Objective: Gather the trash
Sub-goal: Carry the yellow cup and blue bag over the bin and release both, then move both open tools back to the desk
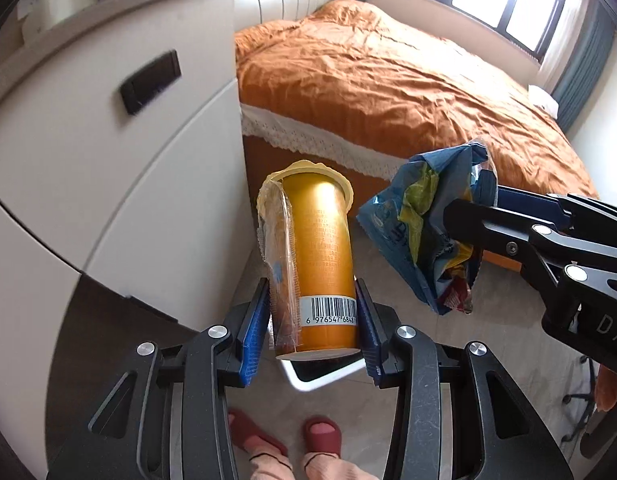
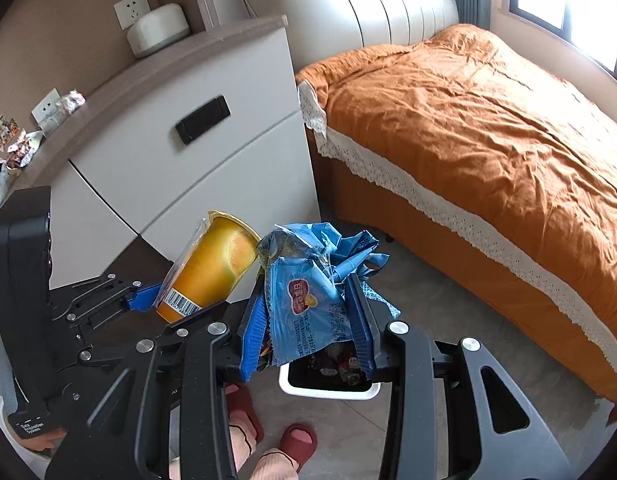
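My left gripper (image 1: 314, 320) is shut on a yellow-orange paper cup (image 1: 322, 256) with a barcode and a clear wrapped straw on its side. The cup also shows in the right wrist view (image 2: 212, 272), tilted. My right gripper (image 2: 308, 320) is shut on a crumpled blue snack bag (image 2: 312, 296), which also shows in the left wrist view (image 1: 424, 224). Both are held above a white-rimmed trash bin (image 2: 328, 394) on the floor with wrappers inside. Its rim shows under the cup in the left wrist view (image 1: 320, 382).
A white nightstand (image 2: 180, 152) stands at the left with several wrappers (image 2: 12, 148) on its top. A bed with an orange cover (image 2: 488, 120) fills the right. The person's feet in red slippers (image 2: 296, 444) stand by the bin on the grey floor.
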Demonstrator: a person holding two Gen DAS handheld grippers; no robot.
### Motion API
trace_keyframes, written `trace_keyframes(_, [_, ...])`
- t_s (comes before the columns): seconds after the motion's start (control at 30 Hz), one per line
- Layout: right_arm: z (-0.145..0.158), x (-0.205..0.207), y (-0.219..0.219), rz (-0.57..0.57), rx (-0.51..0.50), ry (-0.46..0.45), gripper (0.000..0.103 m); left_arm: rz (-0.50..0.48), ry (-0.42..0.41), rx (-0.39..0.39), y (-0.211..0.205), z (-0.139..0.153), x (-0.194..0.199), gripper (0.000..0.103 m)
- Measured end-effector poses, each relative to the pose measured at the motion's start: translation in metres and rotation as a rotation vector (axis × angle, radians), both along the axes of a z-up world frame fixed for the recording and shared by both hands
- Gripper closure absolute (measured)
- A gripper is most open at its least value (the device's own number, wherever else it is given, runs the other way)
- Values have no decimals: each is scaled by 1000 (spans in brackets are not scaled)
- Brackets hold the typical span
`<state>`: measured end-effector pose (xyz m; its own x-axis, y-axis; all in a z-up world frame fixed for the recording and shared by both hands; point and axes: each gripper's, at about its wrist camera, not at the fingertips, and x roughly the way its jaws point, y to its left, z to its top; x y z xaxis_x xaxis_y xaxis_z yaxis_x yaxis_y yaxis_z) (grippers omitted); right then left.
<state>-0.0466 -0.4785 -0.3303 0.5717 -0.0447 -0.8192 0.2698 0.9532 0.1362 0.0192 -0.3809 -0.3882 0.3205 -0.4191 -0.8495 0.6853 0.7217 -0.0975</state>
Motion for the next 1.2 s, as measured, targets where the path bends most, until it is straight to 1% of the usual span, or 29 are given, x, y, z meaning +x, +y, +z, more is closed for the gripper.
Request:
trace_keyframes(0.17, [-62,9,-11,-3,23,59,64,-31,48,36,-18,-61,11,62])
trace_keyframes(0.23, [-86,13,-15,-5,27,83,62,-50,86,43,-24,-87,17,61])
trace_keyframes(0.27, [-99,15,-16,2,34,99,54,-58,103,42,-25,-97,17,45])
trace_keyframes(0.3, [-113,18,-18,17,48,123,38,-70,134,54,-28,-111,20,17])
trace_keyframes(0.33, [-124,19,-18,22,47,138,26,-73,144,63,-27,-120,20,11])
trace_keyframes(0.37, [-133,20,-20,15,35,145,8,-71,137,72,-28,-127,22,11])
trace_keyframes(0.4, [-142,20,-22,10,36,153,6,-78,137,83,-29,-134,22,11])
trace_keyframes(0.47, [-155,20,-24,4,38,175,6,-82,127,112,-27,-143,23,10])
trace_keyframes(0.53, [-161,20,-25,-6,36,188,5,-83,125,112,-24,-146,24,9])
trace_keyframes(0.7, [-159,20,-27,-26,48,198,5,-74,123,124,-24,-140,29,9])
trace_keyframes(0.83, [-145,22,-26,-30,51,189,5,-63,110,115,-23,-125,32,8])
trace_keyframes(0.93, [-129,24,-25,-24,44,171,5,-55,99,104,-22,-111,33,7])
trace_keyframes(1.1, [-91,24,-21,-20,31,127,5,-35,52,73,-17,-74,32,7])
trace_keyframes(1.2, [-62,24,-18,-12,20,94,5,-9,8,57,-12,-41,33,6])
